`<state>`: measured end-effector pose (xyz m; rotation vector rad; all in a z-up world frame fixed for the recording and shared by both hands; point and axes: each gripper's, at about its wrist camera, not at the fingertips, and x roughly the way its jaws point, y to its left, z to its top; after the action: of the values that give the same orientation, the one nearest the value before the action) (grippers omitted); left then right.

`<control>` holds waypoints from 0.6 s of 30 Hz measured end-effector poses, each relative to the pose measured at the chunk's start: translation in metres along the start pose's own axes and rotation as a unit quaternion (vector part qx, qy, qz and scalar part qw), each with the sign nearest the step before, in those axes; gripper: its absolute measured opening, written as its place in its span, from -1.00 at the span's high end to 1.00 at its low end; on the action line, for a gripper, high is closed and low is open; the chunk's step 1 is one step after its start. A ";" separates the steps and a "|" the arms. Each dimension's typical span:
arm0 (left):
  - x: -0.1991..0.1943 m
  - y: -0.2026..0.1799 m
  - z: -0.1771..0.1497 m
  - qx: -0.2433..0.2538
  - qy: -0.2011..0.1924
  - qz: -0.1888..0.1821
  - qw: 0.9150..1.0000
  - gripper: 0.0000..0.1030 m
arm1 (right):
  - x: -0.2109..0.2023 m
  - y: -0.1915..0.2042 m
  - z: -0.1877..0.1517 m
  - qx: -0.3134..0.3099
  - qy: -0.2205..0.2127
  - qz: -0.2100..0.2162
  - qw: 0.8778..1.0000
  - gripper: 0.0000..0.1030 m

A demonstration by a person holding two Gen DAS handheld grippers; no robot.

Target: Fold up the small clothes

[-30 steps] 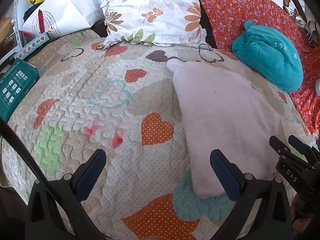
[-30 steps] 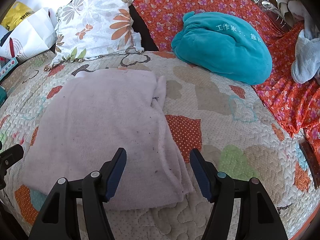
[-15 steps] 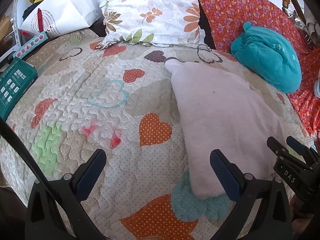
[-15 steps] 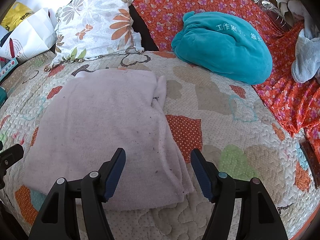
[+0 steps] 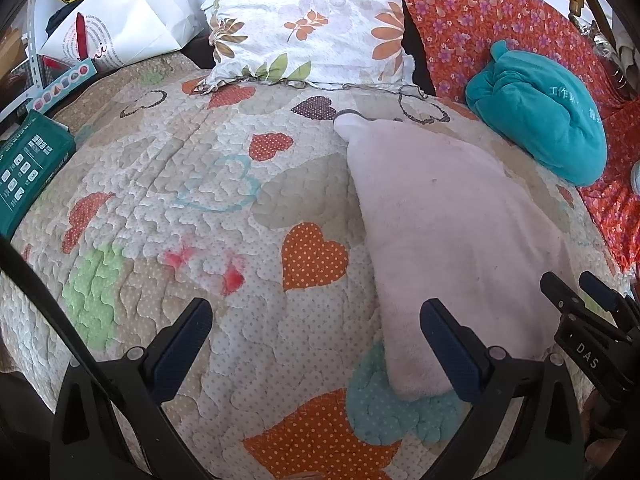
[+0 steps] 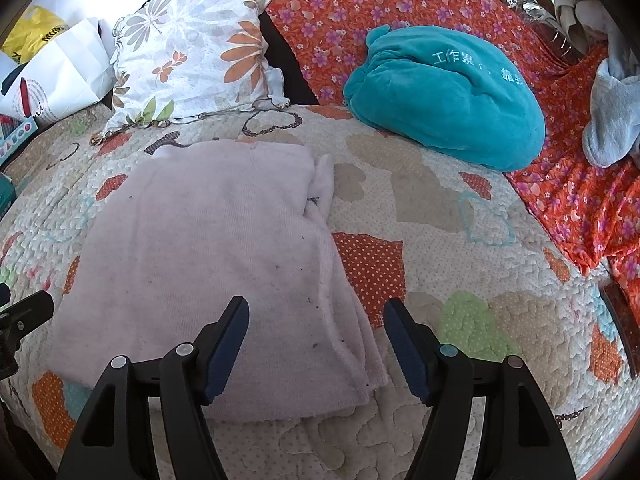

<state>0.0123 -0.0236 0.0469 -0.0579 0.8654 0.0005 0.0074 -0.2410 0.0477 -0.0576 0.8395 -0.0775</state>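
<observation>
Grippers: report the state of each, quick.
Left gripper: open, holding nothing, above the heart quilt.
Right gripper: open, holding nothing, over the folded pink cloth.

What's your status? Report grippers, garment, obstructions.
Left gripper open, empty. Right gripper open, empty. Pink garment folded flat on quilt, ungripped. Teal plush bundle beyond, clear of garment.

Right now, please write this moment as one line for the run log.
left gripper: open, holds nothing | right gripper: open, above pink cloth | cloth: folded flat on quilt | teal bundle: apart
</observation>
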 end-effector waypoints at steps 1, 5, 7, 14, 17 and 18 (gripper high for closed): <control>0.000 0.000 0.000 0.000 0.000 0.000 1.000 -1.00 | -0.001 0.001 0.000 -0.001 -0.001 -0.001 1.000 -0.45; 0.001 0.001 -0.001 -0.001 0.001 0.000 1.000 -1.00 | -0.002 0.004 -0.001 -0.004 -0.004 0.000 1.000 -0.46; 0.002 0.002 -0.001 -0.002 0.003 0.000 1.000 -1.00 | -0.003 0.005 -0.001 -0.006 -0.004 0.001 1.000 -0.46; 0.006 0.003 -0.001 -0.003 0.012 -0.001 1.000 -1.00 | -0.004 0.006 -0.003 -0.007 -0.005 0.005 1.000 -0.48; 0.009 0.005 -0.001 -0.007 0.018 -0.003 1.000 -1.00 | -0.005 0.007 -0.003 -0.007 -0.006 0.009 1.000 -0.49; 0.009 0.005 -0.001 -0.008 0.019 -0.003 1.000 -1.00 | -0.005 0.007 -0.002 -0.008 -0.007 0.012 1.000 -0.49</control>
<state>0.0178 -0.0184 0.0390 -0.0765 0.9040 0.0005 0.0026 -0.2337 0.0492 -0.0623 0.8272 -0.0479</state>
